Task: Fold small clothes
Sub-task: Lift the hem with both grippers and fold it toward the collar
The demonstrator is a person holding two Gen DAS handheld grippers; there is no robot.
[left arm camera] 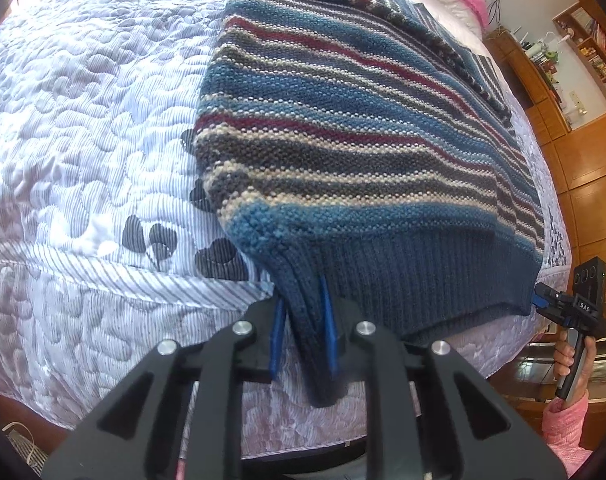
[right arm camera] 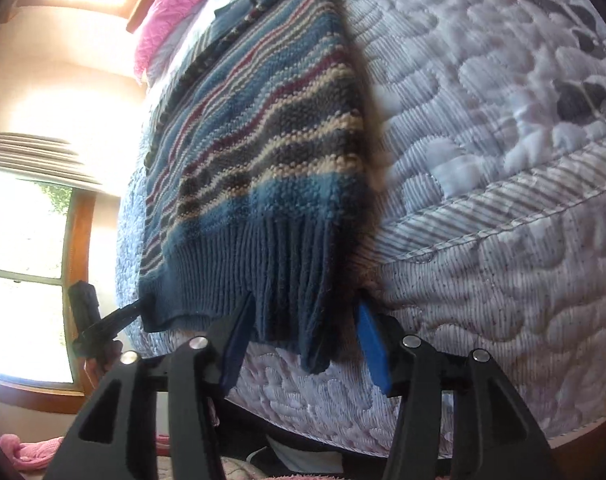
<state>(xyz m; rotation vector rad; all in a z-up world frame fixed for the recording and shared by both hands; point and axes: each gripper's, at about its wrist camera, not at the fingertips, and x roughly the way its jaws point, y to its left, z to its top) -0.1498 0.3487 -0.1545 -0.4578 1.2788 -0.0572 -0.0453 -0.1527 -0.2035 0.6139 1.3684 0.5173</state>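
Two grippers take the hem of a striped knit sweater (left arm camera: 343,120) lying on a quilted bed (left arm camera: 83,120).

The left gripper (left arm camera: 303,332) pinches the near ribbed corner; the right gripper (right arm camera: 303,344) brackets the opposite corner, jaws fairly wide, apparently readying a fold away from the near edge.

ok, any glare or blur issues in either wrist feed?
Right wrist view: window blown out, washing the left side; striped sweater and quilt slightly motion-blurred. Left wrist view: evenly lit and sharp on the sweater, only fisheye bending at the edges.
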